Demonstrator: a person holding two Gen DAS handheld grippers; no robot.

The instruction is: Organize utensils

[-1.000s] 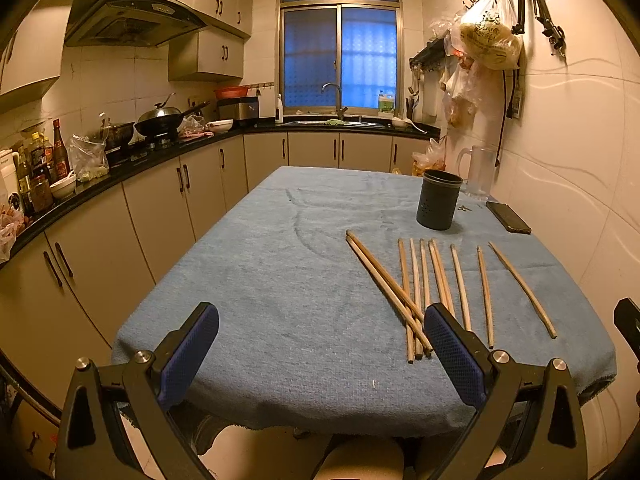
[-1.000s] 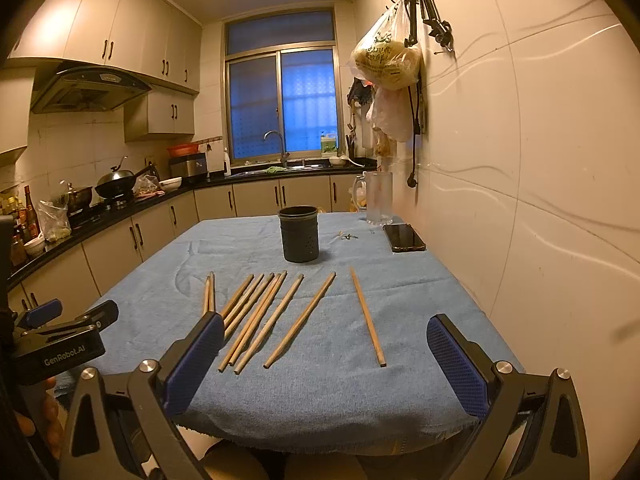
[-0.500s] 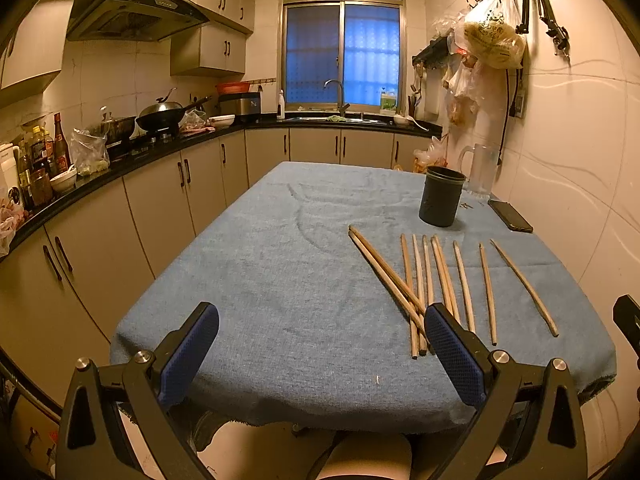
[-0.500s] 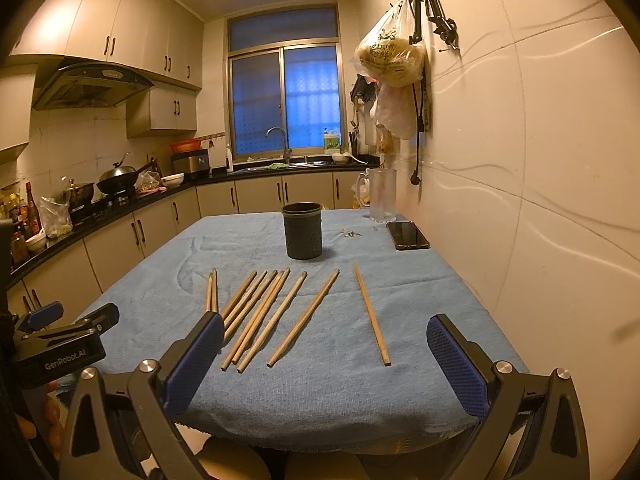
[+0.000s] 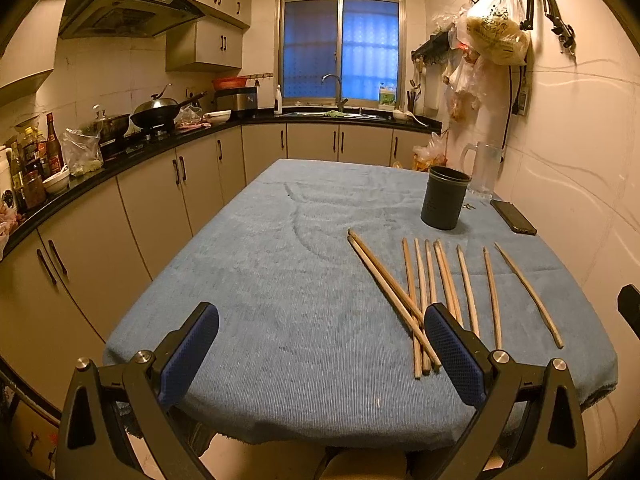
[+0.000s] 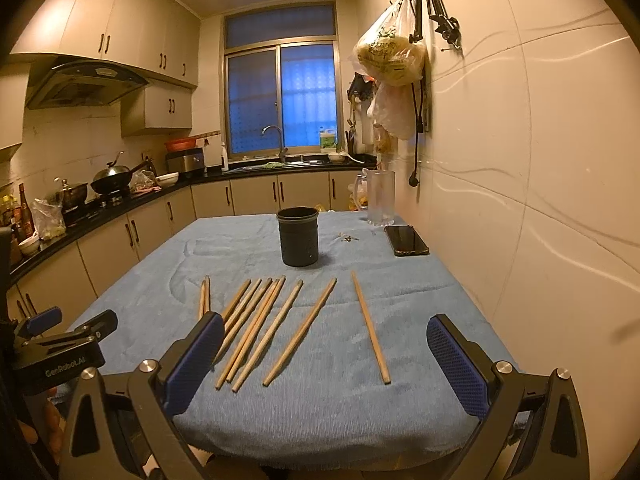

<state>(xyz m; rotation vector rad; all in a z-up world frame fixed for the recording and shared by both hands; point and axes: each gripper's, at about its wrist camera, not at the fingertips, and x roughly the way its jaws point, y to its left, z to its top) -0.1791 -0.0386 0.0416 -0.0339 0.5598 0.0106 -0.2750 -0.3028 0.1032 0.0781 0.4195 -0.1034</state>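
Several wooden chopsticks (image 5: 448, 288) lie spread on the blue table cloth (image 5: 280, 280), and also show in the right wrist view (image 6: 276, 324). One chopstick (image 6: 370, 326) lies apart on the right. A dark cylindrical holder (image 5: 445, 203) stands upright behind them; it also shows in the right wrist view (image 6: 299, 236). My left gripper (image 5: 320, 344) is open and empty over the table's near edge, left of the chopsticks. My right gripper (image 6: 324, 352) is open and empty just in front of the chopsticks. The left gripper (image 6: 60, 344) shows at the left of the right wrist view.
A black phone (image 6: 406, 240) and a glass jug (image 6: 380, 198) sit at the table's far right by the wall. Small keys (image 6: 348, 237) lie near the holder. Kitchen counters (image 5: 120, 148) run along the left and back. Bags (image 6: 390, 56) hang on the right wall.
Both grippers have crept slightly forward toward the table; the chopsticks and holder have not moved. Both grippers stay open.
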